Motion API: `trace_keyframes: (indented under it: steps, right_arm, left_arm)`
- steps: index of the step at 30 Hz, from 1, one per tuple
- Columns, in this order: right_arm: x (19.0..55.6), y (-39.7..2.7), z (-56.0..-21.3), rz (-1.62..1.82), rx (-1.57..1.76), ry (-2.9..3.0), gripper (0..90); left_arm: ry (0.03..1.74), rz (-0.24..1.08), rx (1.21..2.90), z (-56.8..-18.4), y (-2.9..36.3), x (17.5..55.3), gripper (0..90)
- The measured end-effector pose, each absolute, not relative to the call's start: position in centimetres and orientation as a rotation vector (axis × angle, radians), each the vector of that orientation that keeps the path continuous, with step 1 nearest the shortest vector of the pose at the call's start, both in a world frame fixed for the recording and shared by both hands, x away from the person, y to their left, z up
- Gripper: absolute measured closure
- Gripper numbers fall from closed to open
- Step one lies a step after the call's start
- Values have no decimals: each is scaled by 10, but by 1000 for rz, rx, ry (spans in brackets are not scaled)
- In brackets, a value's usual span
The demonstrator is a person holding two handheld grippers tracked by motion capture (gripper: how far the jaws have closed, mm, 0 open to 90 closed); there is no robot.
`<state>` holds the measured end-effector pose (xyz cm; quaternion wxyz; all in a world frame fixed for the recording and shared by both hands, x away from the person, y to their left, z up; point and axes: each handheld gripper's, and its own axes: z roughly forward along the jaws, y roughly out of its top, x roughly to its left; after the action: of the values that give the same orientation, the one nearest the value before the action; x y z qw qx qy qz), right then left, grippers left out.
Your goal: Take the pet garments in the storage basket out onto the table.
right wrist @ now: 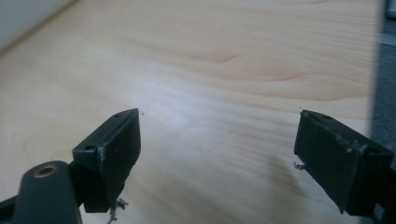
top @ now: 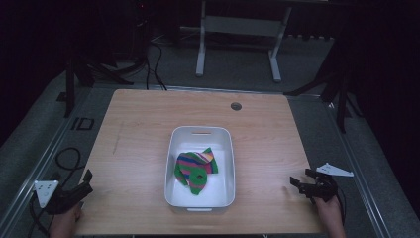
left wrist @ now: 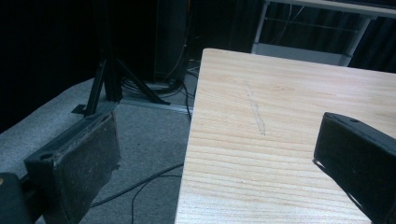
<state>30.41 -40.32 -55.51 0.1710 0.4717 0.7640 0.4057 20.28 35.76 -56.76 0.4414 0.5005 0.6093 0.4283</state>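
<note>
From above, my left gripper (top: 88,179) and right gripper (top: 297,182) rest released at the table's (top: 138,119) near corners, the striped cloth (top: 194,168) in the white tub (top: 174,148) between them. Left fingers (left wrist: 74,172) gape across the table edge; right fingers (right wrist: 109,154) gape above bare wood.

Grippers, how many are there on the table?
2: the left gripper sits at the table's near left corner, the right gripper at its near right edge. Both are open and empty.

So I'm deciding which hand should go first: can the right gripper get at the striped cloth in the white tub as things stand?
Probably yes. The right gripper has its jaws open and empty, bare table lies between it and the tub, and the cloth lies uncovered in the open-topped tub. It would only have to clear the rim.
</note>
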Motion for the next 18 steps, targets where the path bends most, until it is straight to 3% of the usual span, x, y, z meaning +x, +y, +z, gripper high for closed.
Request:
trace_keyframes:
  steps: [18]
  right_arm:
    - [311, -361, -548, 1203, 1050, 2601, 134]
  left_arm:
    - [1508, 1058, 1245, -568, 358, 203, 9]
